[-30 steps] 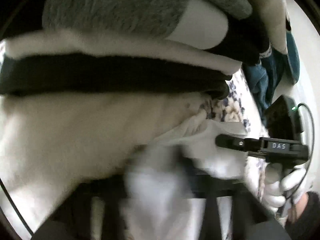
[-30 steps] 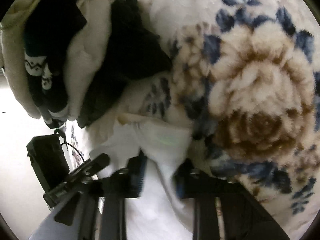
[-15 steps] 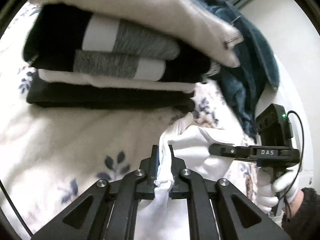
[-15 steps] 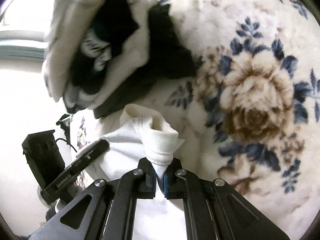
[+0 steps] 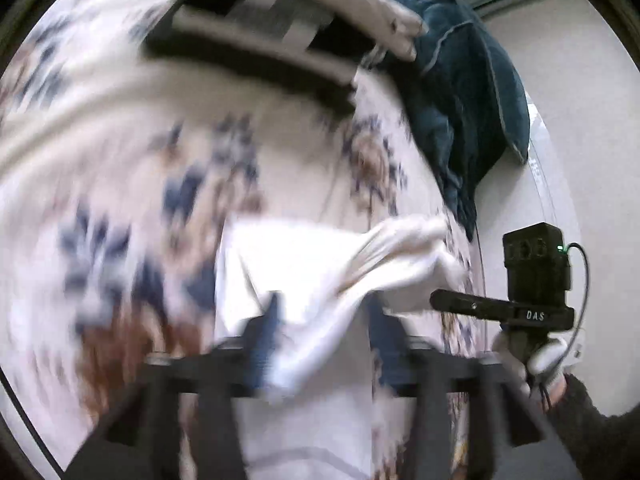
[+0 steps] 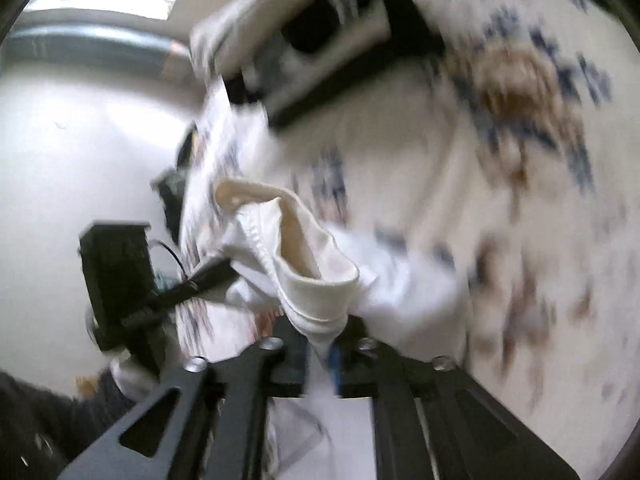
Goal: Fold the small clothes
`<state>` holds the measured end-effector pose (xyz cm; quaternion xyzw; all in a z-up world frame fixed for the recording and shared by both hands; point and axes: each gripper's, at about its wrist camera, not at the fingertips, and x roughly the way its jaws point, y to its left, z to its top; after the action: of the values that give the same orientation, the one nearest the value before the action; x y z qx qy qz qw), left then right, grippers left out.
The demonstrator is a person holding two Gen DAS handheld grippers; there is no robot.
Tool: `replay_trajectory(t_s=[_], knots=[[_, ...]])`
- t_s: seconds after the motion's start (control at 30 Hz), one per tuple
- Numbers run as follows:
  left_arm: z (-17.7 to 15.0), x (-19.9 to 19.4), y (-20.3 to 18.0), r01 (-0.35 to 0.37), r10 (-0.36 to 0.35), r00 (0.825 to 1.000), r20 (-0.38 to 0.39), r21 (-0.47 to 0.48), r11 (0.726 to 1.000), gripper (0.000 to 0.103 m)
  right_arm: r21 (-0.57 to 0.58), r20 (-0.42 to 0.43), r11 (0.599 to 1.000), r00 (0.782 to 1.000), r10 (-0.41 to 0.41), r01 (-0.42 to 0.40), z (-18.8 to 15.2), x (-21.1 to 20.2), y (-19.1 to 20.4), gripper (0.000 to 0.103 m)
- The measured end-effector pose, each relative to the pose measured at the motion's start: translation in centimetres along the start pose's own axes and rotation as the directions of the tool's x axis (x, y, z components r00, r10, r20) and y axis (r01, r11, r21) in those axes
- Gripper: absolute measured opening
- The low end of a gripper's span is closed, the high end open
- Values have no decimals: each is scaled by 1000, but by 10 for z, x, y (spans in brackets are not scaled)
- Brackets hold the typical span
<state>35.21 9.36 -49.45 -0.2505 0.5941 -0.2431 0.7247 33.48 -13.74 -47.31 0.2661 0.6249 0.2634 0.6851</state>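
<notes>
A small white garment (image 5: 320, 264) hangs above the floral blanket (image 5: 120, 152). My left gripper (image 5: 322, 328) has its jaws spread wide, with the cloth draped loosely between them; the view is blurred by motion. My right gripper (image 6: 320, 352) is shut on a bunched ribbed edge of the white garment (image 6: 312, 264) and holds it up. The right gripper also shows in the left wrist view (image 5: 472, 306), beside the cloth. The left gripper shows in the right wrist view (image 6: 200, 280), at the cloth's far side.
A stack of folded black, grey and cream clothes (image 5: 280, 12) lies at the back of the blanket, also in the right wrist view (image 6: 320, 32). A dark teal cloth (image 5: 464, 80) lies beside it near the pale wall (image 5: 568, 120).
My left gripper was shut on the garment's edge and now has its jaws spread. Both grippers have lifted and pulled back from the folded stack. The right grip holds.
</notes>
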Motion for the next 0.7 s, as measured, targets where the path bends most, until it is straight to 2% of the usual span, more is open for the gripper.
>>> replay_trajectory(t_s=[0.03,0.07,0.13,0.2,0.3,0.37,0.47,0.5,0.57,0.6,0.67,0.7], knots=[[-10,-2,3,-20,20,1000,-15,-16,1000,66,10,-25,1000,1000,-11,11,-17,0,-4,35],[-21,-5,8,-29,28,999,-32,-34,999,65,22,-38,1000,999,-12,13,-28,0,-9,40],[-35,-11,18,-64,59,997,-57,-77,995,66,71,-55,997,998,-9,13,-52,-5,-21,60],[-39,-16,24,-74,68,996,-56,-107,991,66,121,-31,993,999,6,-2,-66,-11,-31,62],[-32,-12,27,-117,112,993,-46,-141,983,66,199,13,980,1000,12,-14,-70,-17,-44,62],[-23,-3,23,-144,140,989,-37,-123,982,66,233,40,972,999,-23,13,-68,-14,-46,62],[-12,24,13,-209,206,977,-46,-66,976,66,226,64,973,997,-52,36,-58,0,-34,62],[-12,34,15,-241,238,970,-58,-54,969,66,204,68,978,996,-58,43,-54,8,-26,62],[-19,58,23,-294,287,953,-101,-53,954,65,171,58,979,991,-121,110,-48,24,-16,62],[-25,69,28,-343,334,931,-144,-40,939,65,156,30,973,984,-178,171,-49,38,-13,62],[-43,80,39,-411,396,890,-225,-24,911,65,117,-15,952,959,-282,282,-57,56,-9,60],[-53,79,43,-423,405,882,-242,-26,906,65,95,-46,933,938,-344,347,-67,67,-9,59]])
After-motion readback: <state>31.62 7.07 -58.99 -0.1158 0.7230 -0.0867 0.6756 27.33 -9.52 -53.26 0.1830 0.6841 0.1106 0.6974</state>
